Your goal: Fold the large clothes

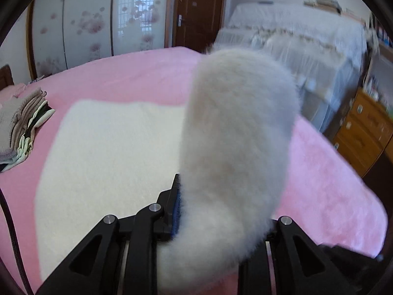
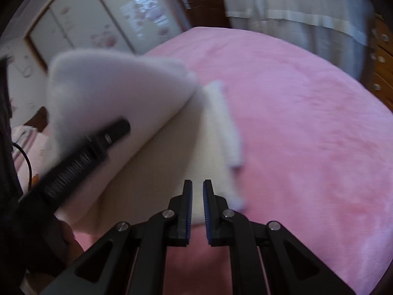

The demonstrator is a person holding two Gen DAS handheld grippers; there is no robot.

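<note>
Nearest to us in the left wrist view, our left hand-held gripper (image 1: 216,211) is clamped on a raised fold of the white fleecy garment (image 1: 235,132). Its left finger (image 1: 175,206) with the blue pad presses into the pile; the other finger is hidden behind the fabric. The held part stands up as a thick lobe in front of the camera and blocks the middle of the view.

In the right wrist view, our right hand-held gripper (image 2: 197,209) carries nothing. Its jaws stand narrow, with a slim gap between the blue pads, and it hangs just above the near edge of the garment (image 2: 172,152). To its left we see the left hand-held gripper (image 2: 83,152) as a blurred black bar, lifting a rolled flap of the same garment (image 2: 118,88) off the bed.

Beyond the grippers, the rest of the garment lies flat as a broad pale rectangle (image 1: 110,152) on the pink bedspread (image 1: 331,184), which covers the whole bed.

Farther off, near the left edge of the bed, sits a stack of folded clothes (image 1: 22,125) in beige, grey and green. Behind the bed stand wardrobe doors with a flower print (image 1: 86,24) and a brown door (image 1: 199,9). On the right are a piece of furniture under a pale cloth cover (image 1: 307,46) and a wooden chest of drawers (image 1: 363,127).
</note>
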